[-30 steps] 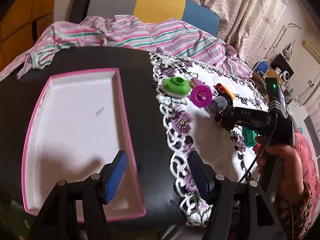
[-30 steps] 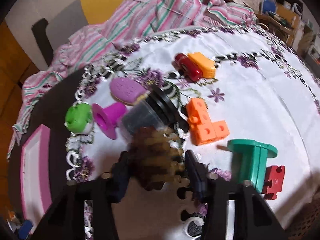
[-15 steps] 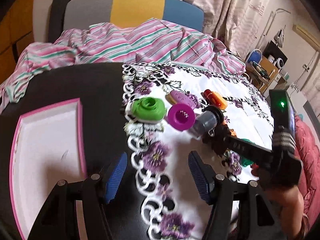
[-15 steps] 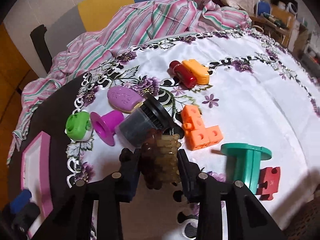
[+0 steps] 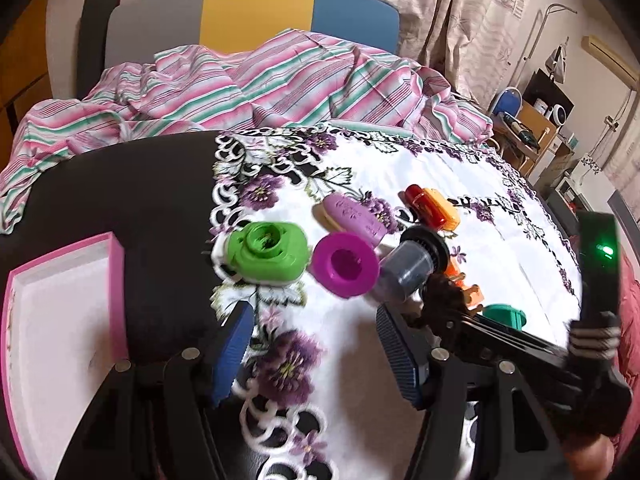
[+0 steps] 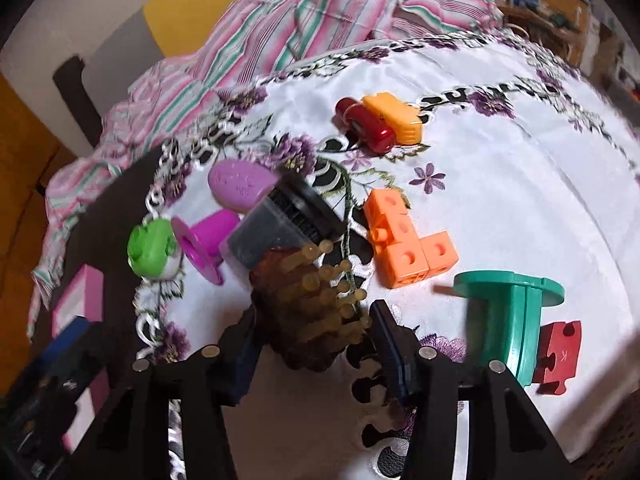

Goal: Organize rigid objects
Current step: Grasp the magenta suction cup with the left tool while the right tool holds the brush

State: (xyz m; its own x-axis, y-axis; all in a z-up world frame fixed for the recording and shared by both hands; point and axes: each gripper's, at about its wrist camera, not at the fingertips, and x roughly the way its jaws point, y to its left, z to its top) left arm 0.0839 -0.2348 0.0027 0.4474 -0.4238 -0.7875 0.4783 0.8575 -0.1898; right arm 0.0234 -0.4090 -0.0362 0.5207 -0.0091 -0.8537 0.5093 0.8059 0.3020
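A brown spiky toy (image 6: 308, 308) lies on the white embroidered cloth between the fingers of my right gripper (image 6: 316, 336), whose jaws are opening and no longer squeeze it. It touches a grey jar with a black lid (image 6: 276, 224) lying on its side. My left gripper (image 5: 314, 348) hangs open and empty over the cloth's lace edge, just short of a green round piece (image 5: 266, 256) and a magenta spool (image 5: 346, 266). A pink-rimmed white tray (image 5: 116, 288) sits on the dark tabletop at the left.
Also on the cloth are a purple oval piece (image 6: 240, 184), a red and orange toy car (image 6: 380, 120), an orange L-shaped block (image 6: 408, 244), a teal spool (image 6: 508, 312) and a red puzzle piece (image 6: 556, 356). A striped cloth (image 5: 280, 76) is bunched at the table's far side.
My left gripper has swung right, from over the tray to the cloth's edge near the green piece. The right gripper's jaws have spread away from the brown spiky toy.
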